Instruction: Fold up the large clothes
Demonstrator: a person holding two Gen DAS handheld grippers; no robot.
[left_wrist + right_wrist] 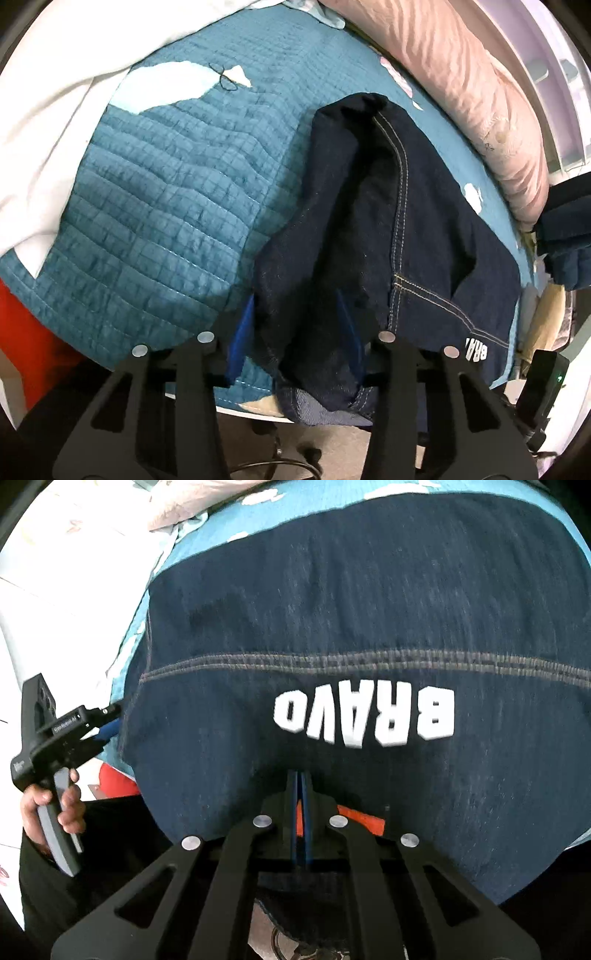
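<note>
A dark navy denim garment (413, 229) with tan stitching and white "BRAVO" lettering (364, 713) lies on a teal quilted bedspread (162, 206). In the left wrist view my left gripper (295, 325) is open, its blue fingers (242, 332) standing either side of a bunched fold at the garment's near edge. In the right wrist view my right gripper (300, 775) is shut on the garment's near edge just below the lettering. The left gripper also shows in the right wrist view (107, 723), held in a hand at the garment's left edge.
A pink pillow (480, 88) lies along the far right of the bed. White fabric (48, 110) covers the far left. Something red (33, 332) sits at the lower left. Folded dark clothes (569, 236) are at the right edge. The bed's near edge and floor show below.
</note>
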